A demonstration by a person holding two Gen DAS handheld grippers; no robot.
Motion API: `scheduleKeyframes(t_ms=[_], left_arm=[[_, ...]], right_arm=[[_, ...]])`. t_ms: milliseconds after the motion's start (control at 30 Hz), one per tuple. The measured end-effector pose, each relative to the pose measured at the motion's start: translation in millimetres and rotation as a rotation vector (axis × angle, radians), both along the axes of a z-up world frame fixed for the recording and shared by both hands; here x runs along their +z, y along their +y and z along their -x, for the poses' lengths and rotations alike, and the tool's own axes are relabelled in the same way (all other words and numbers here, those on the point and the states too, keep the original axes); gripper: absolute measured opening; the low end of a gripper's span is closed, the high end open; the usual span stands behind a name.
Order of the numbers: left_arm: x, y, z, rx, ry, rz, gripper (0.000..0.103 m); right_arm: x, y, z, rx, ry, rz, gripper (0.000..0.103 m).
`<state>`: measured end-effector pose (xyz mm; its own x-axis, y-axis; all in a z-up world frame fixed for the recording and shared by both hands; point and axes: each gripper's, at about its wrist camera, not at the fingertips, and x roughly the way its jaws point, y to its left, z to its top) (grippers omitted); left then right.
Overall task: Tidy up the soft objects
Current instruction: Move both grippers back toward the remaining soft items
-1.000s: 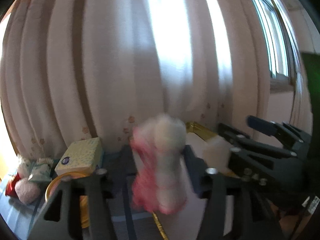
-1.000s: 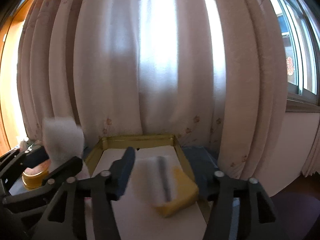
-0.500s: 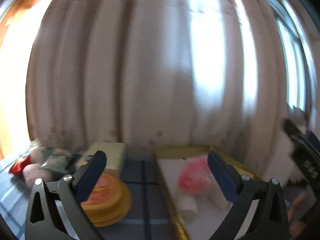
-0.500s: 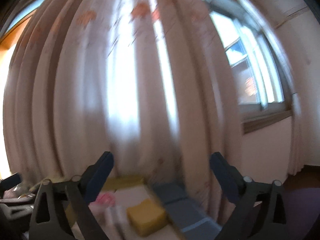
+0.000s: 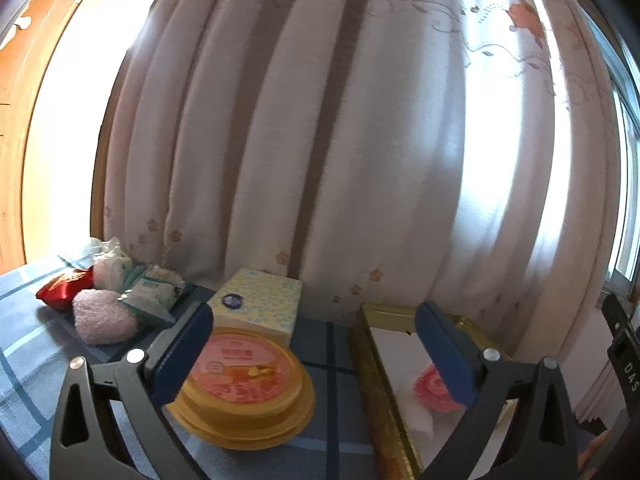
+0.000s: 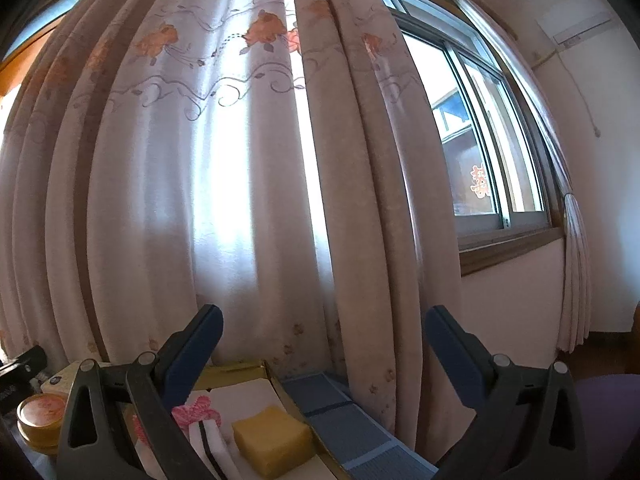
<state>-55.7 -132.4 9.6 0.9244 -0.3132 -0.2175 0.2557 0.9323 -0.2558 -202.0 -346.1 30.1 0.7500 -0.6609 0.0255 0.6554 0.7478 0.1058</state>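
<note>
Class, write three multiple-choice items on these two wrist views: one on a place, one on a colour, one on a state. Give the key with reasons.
1. Where does the yellow sponge block lie?
A in the gold-rimmed tray
B on the tissue box
C on the floor

2. What colour is the round tub's lid?
A green
B orange-pink
C black

3. How does the left gripper stand?
A shut on a sponge
B shut, empty
C open, empty

Key: 1 A, it rests on the tray's white liner. 2 B, the lid shows orange-pink. 3 C, fingers wide apart, nothing between.
</note>
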Motion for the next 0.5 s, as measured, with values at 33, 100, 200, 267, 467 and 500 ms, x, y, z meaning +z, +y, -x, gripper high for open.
scheduleKeyframes(t_ms=[33, 100, 200, 267, 467, 500], left_arm=[[0, 1, 0, 0.007, -0.002, -0.006, 0.102], [1, 5, 0, 0.025, -0.014, -0.025, 0.102], [3, 12, 1, 0.054, -0.044, -0.047, 0.102], [4, 17, 0, 0.076, -0.055, -0.063, 0.102], [5, 36, -2, 0.132, -0.082, -0.086, 0.102], [6, 38, -2, 0.139, -0.09, -0.096, 0.102]], right_arm=[[0, -1, -1, -0.002, 0.006, -0.006, 0.102], [0, -4, -3, -0.008, 0.016, -0.02, 0.102], [-1, -5, -1, -0.014, 0.01, -0.027, 0.102], [-2, -5, 1, -0.016, 0.002, -0.027, 0.102], [-1, -1, -5, -0.022, 0.029, -0.012, 0.102], [-1, -1, -6, -0.028, 0.034, -0.009, 0.102]])
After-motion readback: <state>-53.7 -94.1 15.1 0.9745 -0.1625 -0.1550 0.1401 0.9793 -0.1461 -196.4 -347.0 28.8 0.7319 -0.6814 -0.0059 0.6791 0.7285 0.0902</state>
